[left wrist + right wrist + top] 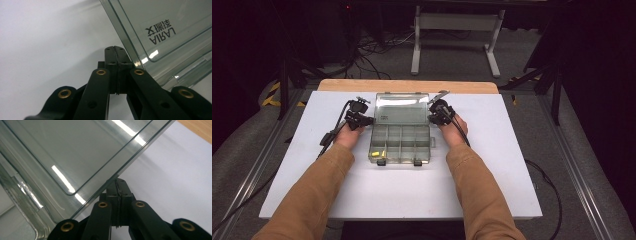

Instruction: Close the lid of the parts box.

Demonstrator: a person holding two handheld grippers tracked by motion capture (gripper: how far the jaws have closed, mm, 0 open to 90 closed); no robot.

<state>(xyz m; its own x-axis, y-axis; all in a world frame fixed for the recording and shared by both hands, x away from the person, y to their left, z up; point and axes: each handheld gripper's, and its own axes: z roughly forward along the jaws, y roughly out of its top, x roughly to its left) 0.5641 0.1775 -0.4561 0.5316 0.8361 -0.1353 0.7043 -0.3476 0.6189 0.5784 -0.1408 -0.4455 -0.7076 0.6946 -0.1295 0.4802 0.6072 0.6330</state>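
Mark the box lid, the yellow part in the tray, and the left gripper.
box lid [403,106]: high view, middle of the clear open panel.
yellow part [378,153]: high view, its body in the near-left compartment.
left gripper [116,50]: left gripper view, tip of the closed jaws.

High overview, two close views sharing lid [160,27]

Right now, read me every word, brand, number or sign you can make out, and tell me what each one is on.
"LARIA", seen upside down in the left gripper view: printed in black on the clear lid of the plastic box.
Two or three characters in another script, just above that word on the same lid: too stylised to read.
A small dark mark on the lid in the high view: too small to read.
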